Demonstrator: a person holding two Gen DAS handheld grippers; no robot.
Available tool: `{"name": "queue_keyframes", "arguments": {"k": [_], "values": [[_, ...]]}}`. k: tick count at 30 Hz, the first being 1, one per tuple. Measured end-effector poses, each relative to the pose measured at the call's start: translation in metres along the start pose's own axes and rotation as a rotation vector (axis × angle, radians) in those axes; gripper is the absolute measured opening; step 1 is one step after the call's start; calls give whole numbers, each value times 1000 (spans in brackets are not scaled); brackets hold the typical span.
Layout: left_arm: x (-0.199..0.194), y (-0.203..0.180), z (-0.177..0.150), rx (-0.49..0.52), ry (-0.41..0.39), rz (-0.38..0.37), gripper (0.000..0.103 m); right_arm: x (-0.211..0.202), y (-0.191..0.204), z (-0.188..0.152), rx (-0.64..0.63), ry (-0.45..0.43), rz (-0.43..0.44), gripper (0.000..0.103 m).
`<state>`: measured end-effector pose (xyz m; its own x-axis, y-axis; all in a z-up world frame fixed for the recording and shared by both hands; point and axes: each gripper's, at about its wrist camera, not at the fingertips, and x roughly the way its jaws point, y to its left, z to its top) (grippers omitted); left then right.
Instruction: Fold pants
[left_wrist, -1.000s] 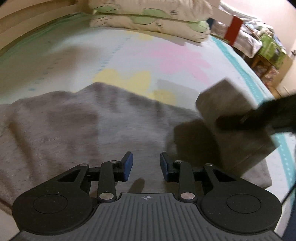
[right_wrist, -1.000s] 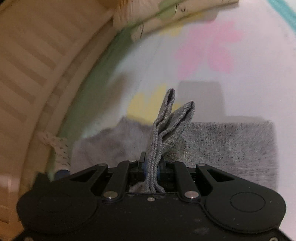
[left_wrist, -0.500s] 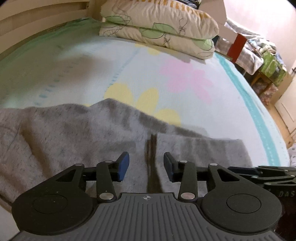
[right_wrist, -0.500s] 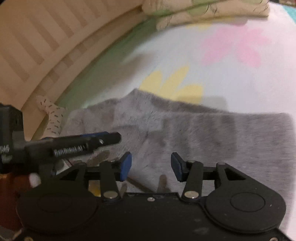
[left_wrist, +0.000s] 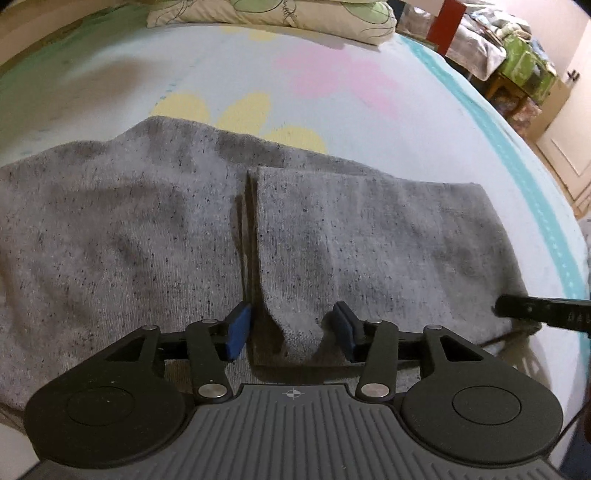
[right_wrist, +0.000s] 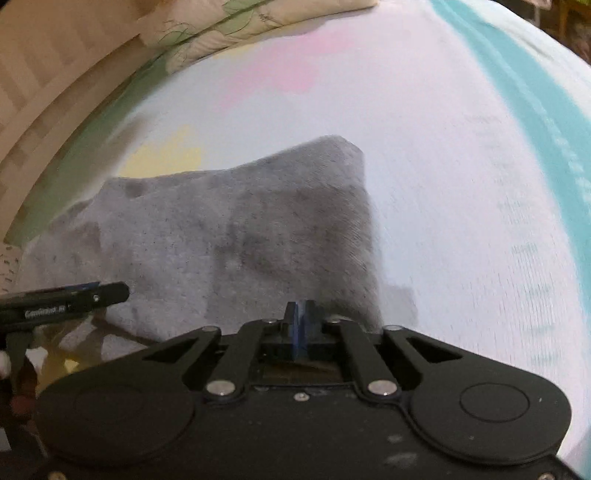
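Since the earlier frames: folded leg end released onto pants (left_wrist: 369, 236). Left gripper (left_wrist: 291, 332) has just been opening, half-wide, astride flap corner, pads clear. Right gripper (right_wrist: 300, 325) has just snapped shut, apparently empty. Pants lie crosswise on bed (left_wrist: 424, 122), fold at right. Advice: pinch corner squarely through both layers.

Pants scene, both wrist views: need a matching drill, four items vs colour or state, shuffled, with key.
Items
1. pants
2. left tongs
3. right tongs
4. pillow

Colour or state
A. shut, pads together
B. cream with green leaf print
C. speckled grey, one end folded over
D. open, a cloth corner between the pads

Pairs: 1-C, 2-D, 3-A, 4-B
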<state>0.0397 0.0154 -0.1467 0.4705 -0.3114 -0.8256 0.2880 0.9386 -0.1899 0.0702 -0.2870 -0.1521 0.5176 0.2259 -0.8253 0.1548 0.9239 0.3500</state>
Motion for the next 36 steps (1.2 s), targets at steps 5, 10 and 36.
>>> {"name": "queue_keyframes", "arguments": {"k": [5, 10, 36], "values": [[-1, 1, -2, -9, -9, 6, 47, -12, 2, 27, -22, -97, 17, 8], [-5, -8, -7, 12, -29, 29, 49, 16, -5, 63, 33, -125, 1, 10], [-93, 110, 8, -62, -152, 76, 79, 23, 111, 27, -282, -86, 114, 12]]}}
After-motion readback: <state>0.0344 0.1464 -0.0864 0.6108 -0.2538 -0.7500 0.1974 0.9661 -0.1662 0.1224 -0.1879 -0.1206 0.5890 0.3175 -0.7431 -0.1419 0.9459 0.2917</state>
